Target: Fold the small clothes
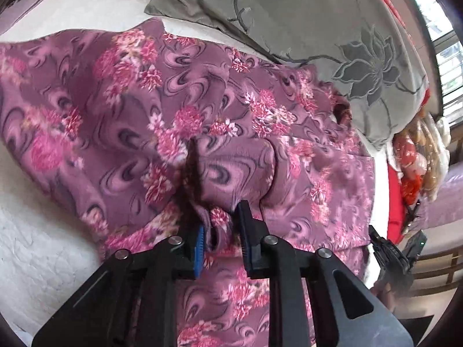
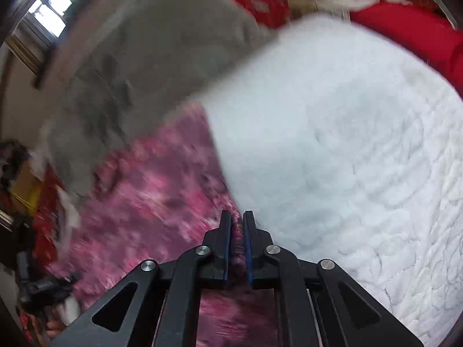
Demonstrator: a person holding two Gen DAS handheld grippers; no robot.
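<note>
One purple floral garment; one grey lotus-embroidered pillow; one white quilted bedcover; two grippers, left gripper, right gripper; one window.

no readable text, no labels, no brand marks, no numbers in either view
</note>
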